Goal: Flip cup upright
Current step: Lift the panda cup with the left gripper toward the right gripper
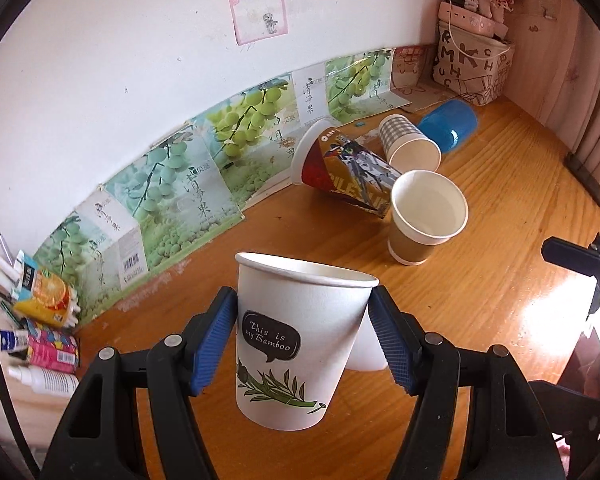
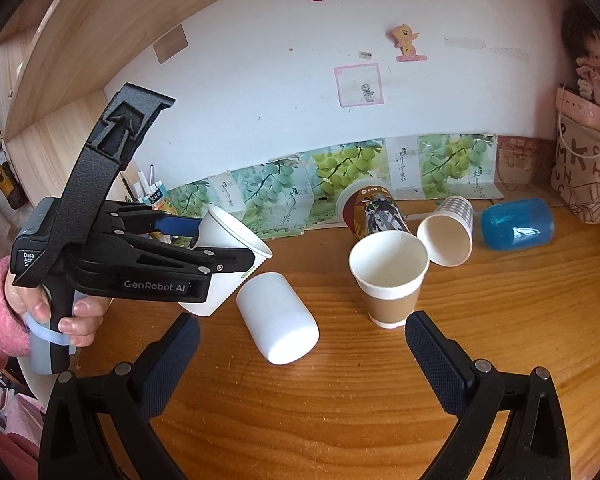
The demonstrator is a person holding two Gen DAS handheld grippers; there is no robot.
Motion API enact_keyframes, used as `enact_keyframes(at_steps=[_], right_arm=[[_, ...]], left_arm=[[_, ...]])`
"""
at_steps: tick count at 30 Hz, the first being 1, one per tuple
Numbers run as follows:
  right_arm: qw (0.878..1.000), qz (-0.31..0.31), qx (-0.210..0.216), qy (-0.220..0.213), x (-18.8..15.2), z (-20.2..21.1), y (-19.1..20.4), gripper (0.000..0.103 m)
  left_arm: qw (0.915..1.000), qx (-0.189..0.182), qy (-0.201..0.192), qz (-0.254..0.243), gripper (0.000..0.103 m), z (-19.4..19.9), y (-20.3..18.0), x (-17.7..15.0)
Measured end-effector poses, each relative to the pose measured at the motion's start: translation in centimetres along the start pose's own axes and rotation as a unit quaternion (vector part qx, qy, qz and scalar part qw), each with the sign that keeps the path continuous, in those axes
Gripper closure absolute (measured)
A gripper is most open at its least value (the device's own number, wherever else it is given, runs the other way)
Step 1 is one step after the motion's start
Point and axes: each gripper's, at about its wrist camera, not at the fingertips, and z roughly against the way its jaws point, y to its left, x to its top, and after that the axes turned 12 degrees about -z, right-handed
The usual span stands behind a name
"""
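In the left wrist view, the left tool point(image 1: 304, 332) pinches a white paper cup printed with a bamboo sprig point(image 1: 296, 344) between its blue pads, mouth up and tilted slightly, lifted off the wooden bench point(image 1: 480, 320). Behind it a brown-sleeved paper cup point(image 1: 424, 220) stands upright, with a red printed paper cup point(image 1: 344, 168), a checked paper cup point(image 1: 408, 142) and a blue plastic cup point(image 1: 448, 122) lying on their sides near the wall. Bare bench lies to the right, towards its front edge. In the right wrist view, the right tool point(image 2: 302, 344) is spread wide and holds nothing, hovering over open wood. Just beyond its fingers a white plastic cup point(image 2: 278, 316) lies on its side, beside the held bamboo cup point(image 2: 228, 256) and apart from the brown-sleeved cup point(image 2: 390, 280).
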Motion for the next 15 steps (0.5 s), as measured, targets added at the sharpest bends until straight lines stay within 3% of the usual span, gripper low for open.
enact_keyframes(at_steps=[7, 15], right_arm=[[0.999, -0.007, -0.037, -0.006, -1.7, 3.8, -1.8, 0.0], [0.999, -0.003, -0.046, 0.002, -1.8, 6.6, -4.7, 0.0]], left_arm=[[0.9977, -0.039, -0.006, 0.054, 0.032, 2.1, -3.9, -0.9], [0.9896, -0.07, 0.003, 0.125, 0.032, 2.2, -7.6, -0.1]])
